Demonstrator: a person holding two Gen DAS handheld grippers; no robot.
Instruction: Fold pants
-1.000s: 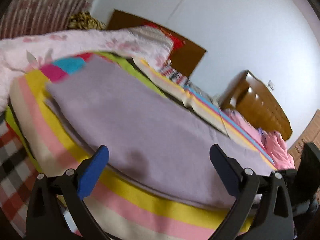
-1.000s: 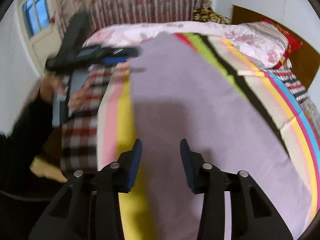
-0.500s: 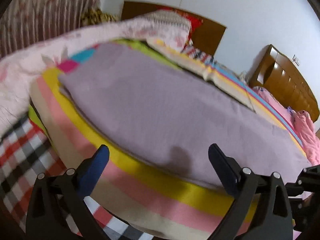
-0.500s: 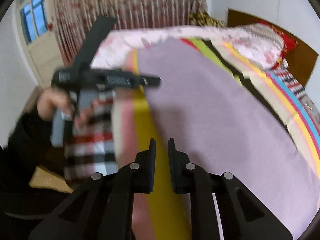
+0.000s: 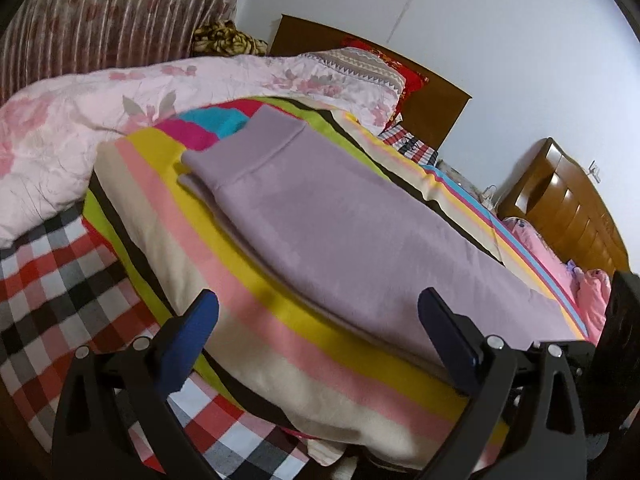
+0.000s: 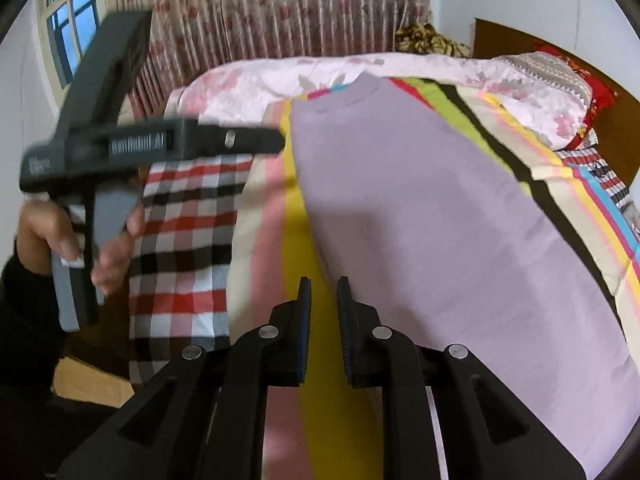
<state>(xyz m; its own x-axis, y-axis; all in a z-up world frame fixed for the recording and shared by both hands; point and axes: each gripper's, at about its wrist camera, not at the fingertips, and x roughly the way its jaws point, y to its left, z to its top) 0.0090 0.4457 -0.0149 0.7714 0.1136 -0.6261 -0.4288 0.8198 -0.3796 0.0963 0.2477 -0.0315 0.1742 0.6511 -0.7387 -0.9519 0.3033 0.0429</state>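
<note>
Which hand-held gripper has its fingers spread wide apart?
The left hand-held gripper: its blue pads stand far apart over the purple pants. The right hand-held gripper shows only a narrow gap.

Home bedroom. Bed with striped blanket (image 5: 304, 344) over checked sheet (image 5: 60, 300); pink floral quilt (image 5: 80, 120) bunched at far side. Wooden headboard (image 5: 432, 108) against white wall. Floral curtains (image 6: 280, 12), window (image 6: 68, 28) far left.

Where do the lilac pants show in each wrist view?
Left wrist: the lilac pants run from upper left, cuff end, to lower right.
Right wrist: the lilac pants fill centre and right, cuff end at top.
Shared landmark: the striped blanket beneath them.
</note>
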